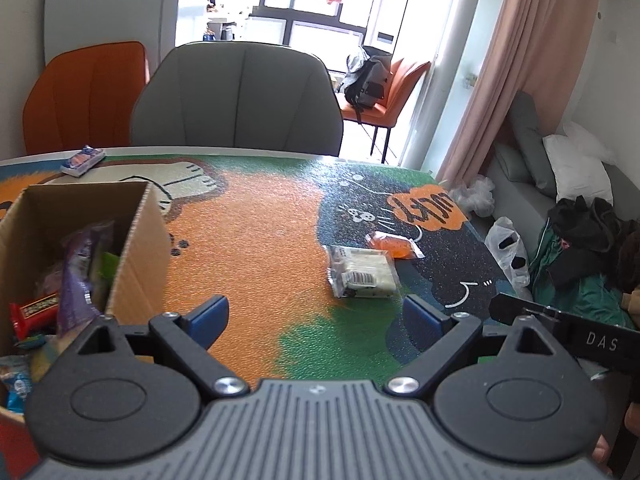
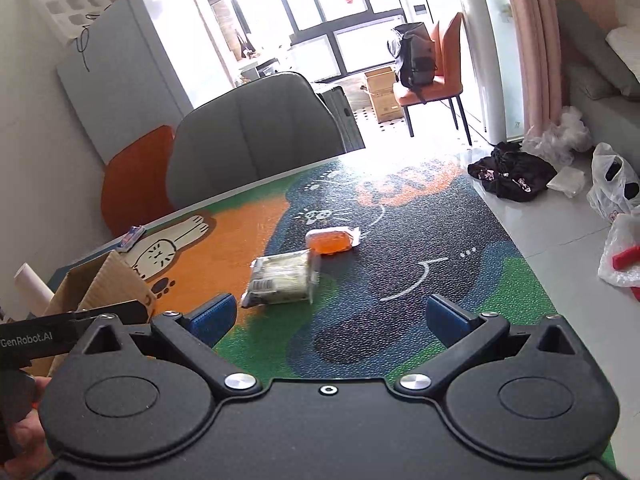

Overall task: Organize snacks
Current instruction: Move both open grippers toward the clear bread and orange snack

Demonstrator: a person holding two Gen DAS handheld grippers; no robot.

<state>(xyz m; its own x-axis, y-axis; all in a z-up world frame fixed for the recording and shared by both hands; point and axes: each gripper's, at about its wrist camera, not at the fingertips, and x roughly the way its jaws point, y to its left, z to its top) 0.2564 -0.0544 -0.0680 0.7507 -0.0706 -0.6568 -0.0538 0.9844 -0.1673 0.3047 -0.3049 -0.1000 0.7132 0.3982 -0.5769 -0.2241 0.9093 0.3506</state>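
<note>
Both hand-held grippers, left (image 1: 316, 316) and right (image 2: 332, 316), are held wide and empty; the clear-wrapped snack pack (image 1: 362, 272) mid-worktop, just beside the orange pack (image 1: 394, 244), looks light, crinkly, slippery, so it is best pinched across its short width.

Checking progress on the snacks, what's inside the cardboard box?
The box holds a purple packet, a red wrapper and something green. Its walls and the left gripper hide the rest.

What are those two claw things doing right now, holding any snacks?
Left gripper: open, holding nothing.
Right gripper: open, holding nothing.
</note>
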